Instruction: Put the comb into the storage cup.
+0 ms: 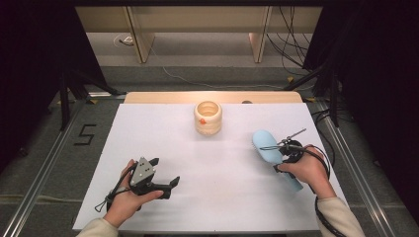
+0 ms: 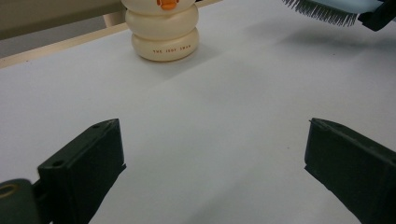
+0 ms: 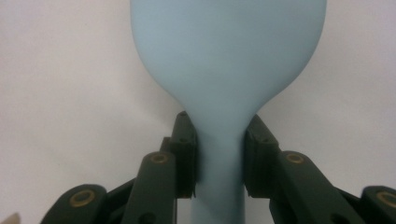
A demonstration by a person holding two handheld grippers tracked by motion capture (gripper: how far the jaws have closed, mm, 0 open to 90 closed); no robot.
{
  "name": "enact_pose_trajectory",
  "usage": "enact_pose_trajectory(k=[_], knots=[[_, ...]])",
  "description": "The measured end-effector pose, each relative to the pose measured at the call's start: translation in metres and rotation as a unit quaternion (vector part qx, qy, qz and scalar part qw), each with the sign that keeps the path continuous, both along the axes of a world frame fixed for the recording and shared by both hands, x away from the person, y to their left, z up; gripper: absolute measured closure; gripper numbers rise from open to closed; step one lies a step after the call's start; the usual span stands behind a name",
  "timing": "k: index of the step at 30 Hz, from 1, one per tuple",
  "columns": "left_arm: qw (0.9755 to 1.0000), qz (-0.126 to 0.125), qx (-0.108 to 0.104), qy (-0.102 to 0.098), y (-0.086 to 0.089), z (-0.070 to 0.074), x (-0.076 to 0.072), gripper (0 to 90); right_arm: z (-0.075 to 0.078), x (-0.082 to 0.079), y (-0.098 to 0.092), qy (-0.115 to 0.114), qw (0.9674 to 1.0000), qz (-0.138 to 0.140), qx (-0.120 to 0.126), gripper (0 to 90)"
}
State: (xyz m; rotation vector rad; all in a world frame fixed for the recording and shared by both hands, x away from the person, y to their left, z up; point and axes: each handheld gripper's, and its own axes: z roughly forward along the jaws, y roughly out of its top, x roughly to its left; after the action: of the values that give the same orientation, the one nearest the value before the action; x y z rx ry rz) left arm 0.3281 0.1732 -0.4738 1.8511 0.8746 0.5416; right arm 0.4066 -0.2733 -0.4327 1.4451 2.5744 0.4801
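Note:
A light blue hairbrush is at the right of the white table, and my right gripper is shut on its narrow neck. In the right gripper view both jaws press the handle just below the brush's wide back. The left gripper view shows its dark bristles hanging a little above the table with a shadow beneath. A cream ribbed holder with an orange beak stands upright at the middle back. My left gripper rests near the front left, open, with only bare table between its jaws.
The white sheet covers the table, with a wooden edge along the back. Table legs and loose cables lie on the floor beyond. A cable trails from each gripper. The holder stands well ahead of my left gripper.

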Motion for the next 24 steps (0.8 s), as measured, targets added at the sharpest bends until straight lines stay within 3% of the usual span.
enact_pose_trajectory(k=[13,24], knots=[[1.0,0.0,-0.002,-0.001,0.0003,0.0002,0.0001,4.1,0.0035,-0.001,0.0014,-0.027,0.9995,0.0,0.018,70.5],[1.0,0.002,-0.004,-0.002,0.0,0.0004,0.0001,4.2,0.0087,-0.0038,0.006,-0.058,0.9972,0.001,0.048,70.5]])
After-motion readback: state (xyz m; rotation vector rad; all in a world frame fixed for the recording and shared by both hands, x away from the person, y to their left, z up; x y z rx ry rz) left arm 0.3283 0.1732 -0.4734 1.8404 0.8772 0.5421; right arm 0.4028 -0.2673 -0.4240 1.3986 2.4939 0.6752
